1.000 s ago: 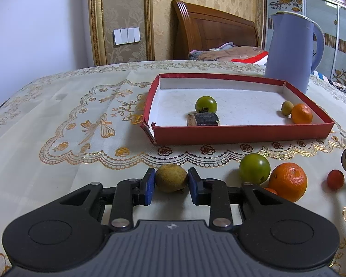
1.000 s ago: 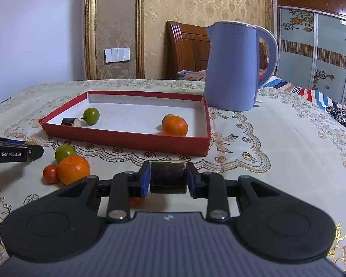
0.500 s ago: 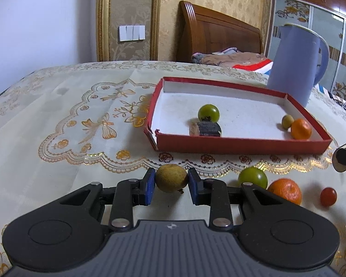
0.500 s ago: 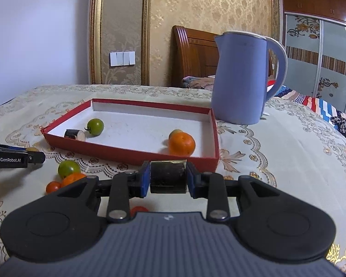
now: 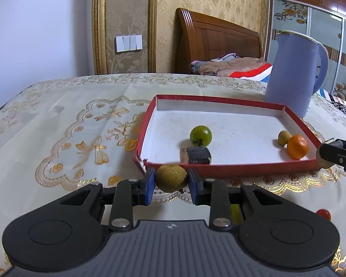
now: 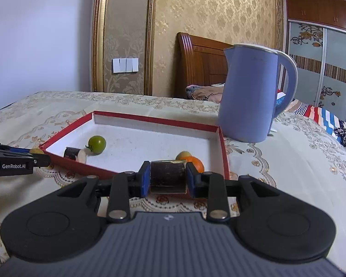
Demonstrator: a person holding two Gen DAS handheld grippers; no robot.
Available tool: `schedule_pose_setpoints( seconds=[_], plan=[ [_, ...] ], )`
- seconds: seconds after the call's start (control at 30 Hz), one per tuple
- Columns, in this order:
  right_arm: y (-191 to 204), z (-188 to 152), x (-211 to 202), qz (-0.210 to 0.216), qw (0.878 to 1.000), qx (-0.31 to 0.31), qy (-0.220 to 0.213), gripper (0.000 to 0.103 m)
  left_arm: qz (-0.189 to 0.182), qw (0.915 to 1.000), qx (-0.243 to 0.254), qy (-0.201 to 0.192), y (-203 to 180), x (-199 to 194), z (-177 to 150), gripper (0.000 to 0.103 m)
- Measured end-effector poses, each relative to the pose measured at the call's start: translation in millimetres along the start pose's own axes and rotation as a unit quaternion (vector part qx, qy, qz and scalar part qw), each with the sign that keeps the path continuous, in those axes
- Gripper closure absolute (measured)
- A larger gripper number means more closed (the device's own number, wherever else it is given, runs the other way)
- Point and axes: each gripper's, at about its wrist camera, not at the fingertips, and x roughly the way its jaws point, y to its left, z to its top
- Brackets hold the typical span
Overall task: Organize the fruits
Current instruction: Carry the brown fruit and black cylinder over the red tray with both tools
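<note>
My left gripper (image 5: 171, 183) is shut on a small yellow-brown round fruit (image 5: 171, 177), held above the cloth just before the near wall of the red tray (image 5: 219, 169). My right gripper (image 6: 168, 181) is shut on a dark cylindrical piece (image 6: 168, 176), held near the tray's front right wall (image 6: 225, 157). In the tray lie a green fruit (image 5: 200, 136), a dark piece (image 5: 196, 155), a small yellow fruit (image 5: 284, 137) and an orange (image 5: 297, 146). The right gripper's tip shows at the left view's right edge (image 5: 334, 154).
A blue kettle (image 6: 253, 92) stands behind the tray's far right corner. A small red fruit (image 5: 323, 214) lies on the cloth at the right, and a green fruit (image 5: 236, 212) shows partly behind my left gripper. The embroidered tablecloth (image 5: 69, 127) covers the table.
Both grippers have risen and moved forward towards the tray with their loads still held. The loose fruits on the cloth have dropped low or out of view.
</note>
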Motion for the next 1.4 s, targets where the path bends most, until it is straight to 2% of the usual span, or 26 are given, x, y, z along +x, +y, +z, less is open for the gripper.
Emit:
schedule_pose_setpoints(
  seconds=[0.57, 0.7, 0.97, 1.4],
  plan=[
    [8.1, 23.7, 71.2, 0.004, 0.999, 0.015, 0.032, 0.073, 0.005, 0.9999, 0.007, -0.007, -19.4, 49.8, 41.5, 0.073],
    [6.4, 27.9, 88.5, 0.002, 0.999, 0.021, 0.044, 0.073, 0.019, 0.9998, 0.006, -0.009, -19.3, 61.7, 48.7, 0.073],
    [7.2, 31.1, 112.0, 0.0, 0.998, 0.025, 0.064, 0.073, 0.038, 0.9993, -0.005, -0.002, -15.8, 87.3, 59.5, 0.073],
    [4.1, 34.2, 140.4, 0.001, 0.995, 0.028, 0.094, 0.073, 0.042, 0.9987, 0.001, 0.03, -20.3, 121.5, 60.4, 0.073]
  ],
)
